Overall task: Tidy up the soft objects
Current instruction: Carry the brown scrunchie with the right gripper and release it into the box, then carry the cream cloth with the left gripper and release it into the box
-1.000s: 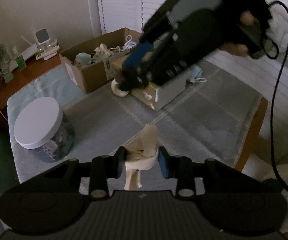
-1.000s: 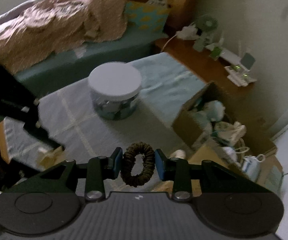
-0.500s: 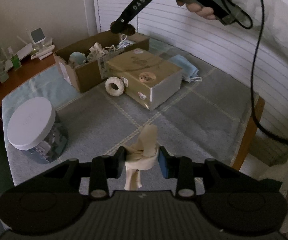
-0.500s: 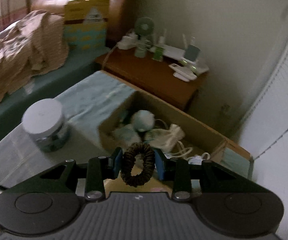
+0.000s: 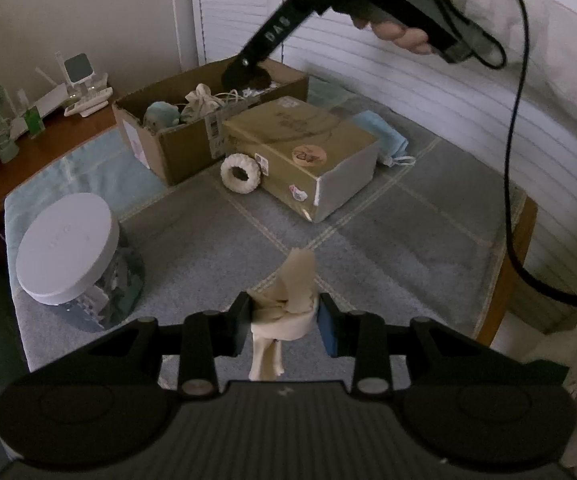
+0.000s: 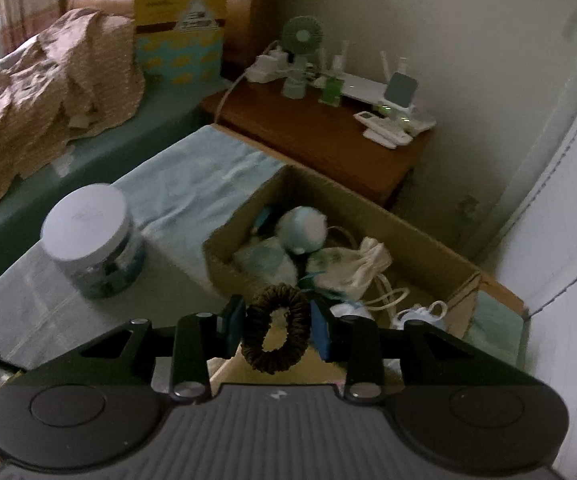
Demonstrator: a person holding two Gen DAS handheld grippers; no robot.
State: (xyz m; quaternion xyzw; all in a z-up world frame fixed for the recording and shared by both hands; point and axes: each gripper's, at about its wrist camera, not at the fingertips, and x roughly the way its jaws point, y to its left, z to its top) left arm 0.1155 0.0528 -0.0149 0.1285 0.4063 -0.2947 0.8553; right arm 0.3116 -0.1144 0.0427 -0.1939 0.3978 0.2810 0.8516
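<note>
My left gripper (image 5: 284, 322) is shut on a cream knotted cloth (image 5: 288, 304) and holds it above the grey rug. My right gripper (image 6: 275, 327) is shut on a dark brown scrunchie (image 6: 276, 334) and hangs over the near side of the open cardboard box (image 6: 428, 236). The box holds a blue-white plush ball (image 6: 302, 230), a cream drawstring pouch (image 6: 354, 268) and other soft items. In the left wrist view the right gripper (image 5: 248, 74) hovers over the same box (image 5: 176, 148). A white scrunchie (image 5: 240, 174) lies on the rug between the boxes.
A closed tan box (image 5: 308, 156) stands beside the open one, with a blue face mask (image 5: 384, 136) behind it. A white-lidded jar (image 5: 72, 256) stands at the left. A wooden side table (image 6: 328, 136) holds a fan and gadgets. The table edge (image 5: 504, 272) is at the right.
My right gripper has moved lower and closer over the open box, still holding the dark scrunchie. My left gripper has stayed put with the cream cloth.
</note>
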